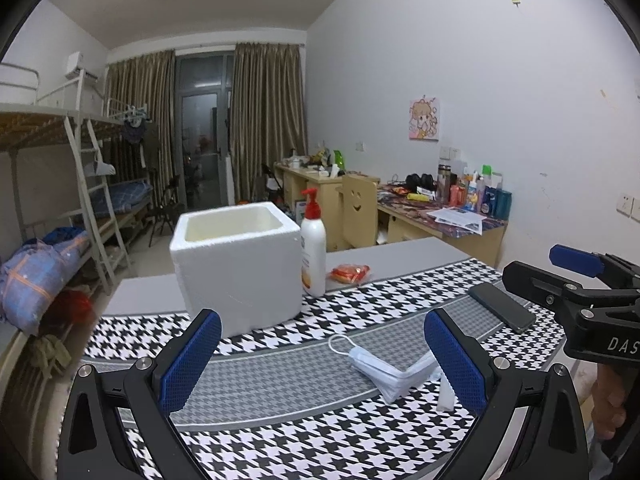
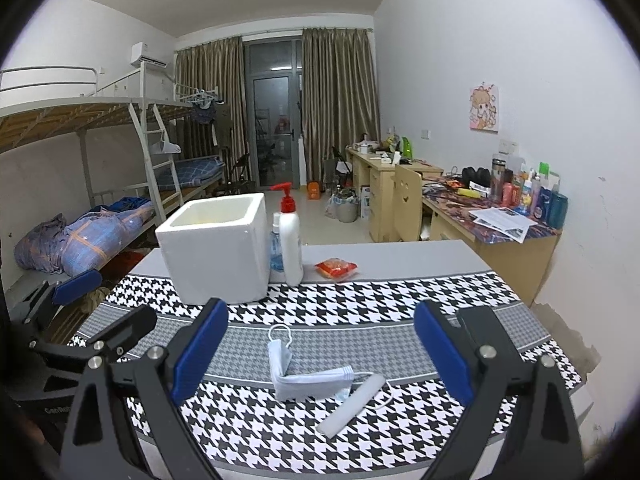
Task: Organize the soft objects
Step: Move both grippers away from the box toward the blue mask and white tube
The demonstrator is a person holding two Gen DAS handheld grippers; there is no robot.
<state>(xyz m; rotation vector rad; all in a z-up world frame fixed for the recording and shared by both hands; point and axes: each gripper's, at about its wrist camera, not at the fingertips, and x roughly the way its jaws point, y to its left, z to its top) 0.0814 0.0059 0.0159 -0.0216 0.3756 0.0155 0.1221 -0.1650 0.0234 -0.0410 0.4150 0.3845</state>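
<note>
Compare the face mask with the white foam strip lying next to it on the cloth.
The face mask is pale blue, pleated and folded into an L shape; the foam strip is plain white and straight. The face mask has thin ear loops, and the foam strip has none. The face mask spreads wider over the houndstooth cloth, while the foam strip is narrow. Both lie flat on the cloth, ungrasped.

White letters "DAS" are showing on the right gripper (image 1: 576, 276); faint "Cen" lettering is showing on the left gripper (image 2: 76, 292).
</note>
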